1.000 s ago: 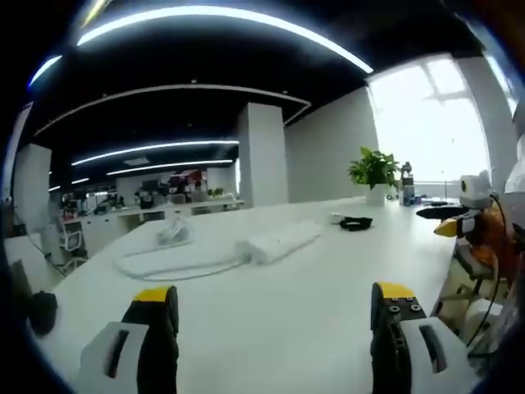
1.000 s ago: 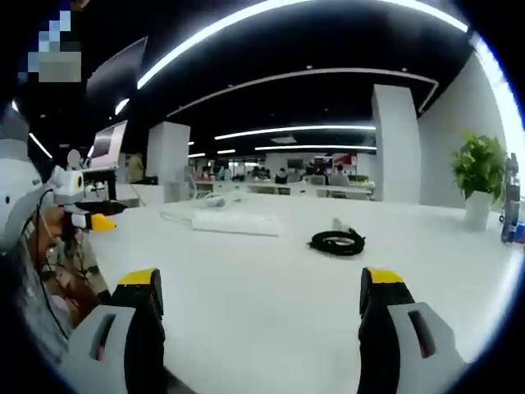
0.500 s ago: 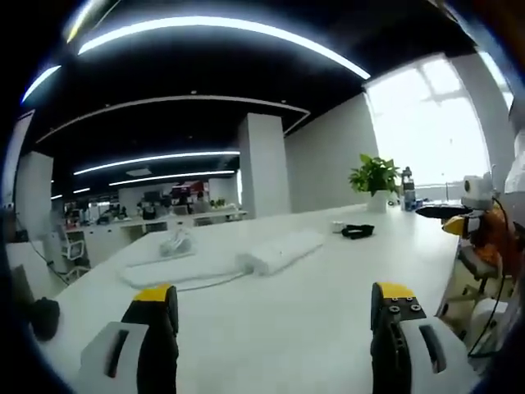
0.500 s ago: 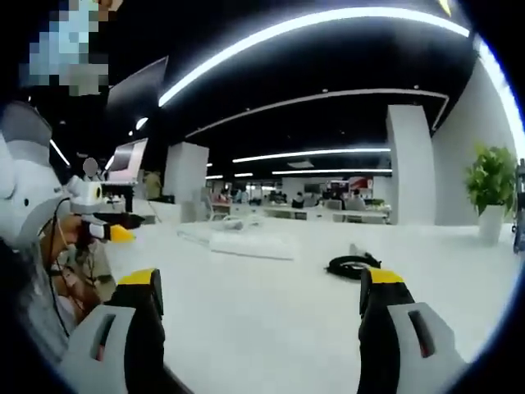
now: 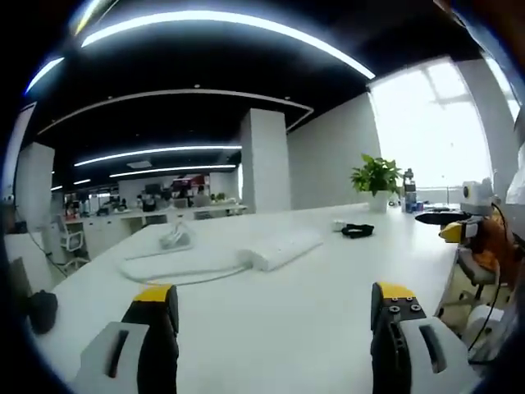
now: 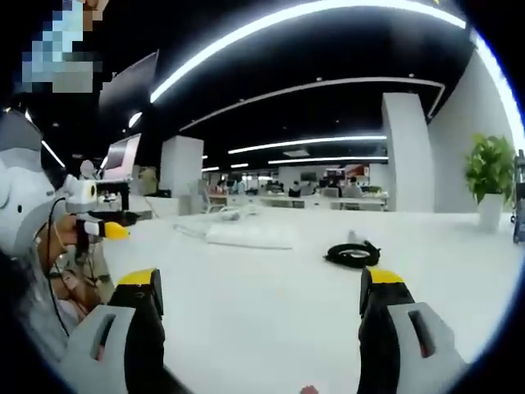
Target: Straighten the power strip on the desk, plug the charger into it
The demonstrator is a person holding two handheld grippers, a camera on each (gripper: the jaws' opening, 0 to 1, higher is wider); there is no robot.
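Two grippers, both with jaws spread wide and nothing between them. Left gripper point(image 5: 275, 316) hovers low over the white desk point(image 5: 271, 328), yellow-tipped black jaws touching nothing. Right gripper point(image 6: 258, 308) is the same: jaws far apart, empty, above bare desk surface.

Landmark: the power strip point(image 5: 283, 246), white, long, lying flat on the desk at an angle. In the left gripper view it sits well beyond the jaws, roughly centre. Its white cord point(image 5: 176, 271) runs off the strip's near-left end and loops left across the desk. Just behind that loop, left of the strip, lies a small white bundle point(image 5: 174, 238); can't tell what it is. Right of the strip and further back lies the charger point(image 5: 355, 231), a black coiled cable with a small white plug block beside it, well apart from the strip. Beyond the charger stands a potted plant point(image 5: 376, 176), with a bottle point(image 5: 408, 187) just beside it.

In the right gripper view the power strip point(image 6: 240, 235) lies far ahead, left of centre, and the charger point(image 6: 353, 253) sits right of the strip, nearer the jaws but not touching them. Potted plant point(image 6: 490, 176) stands far right of the strip. Left of the strip, at the desk edge, the other gripper's yellow tip point(image 6: 113, 231) shows with a person's arm.
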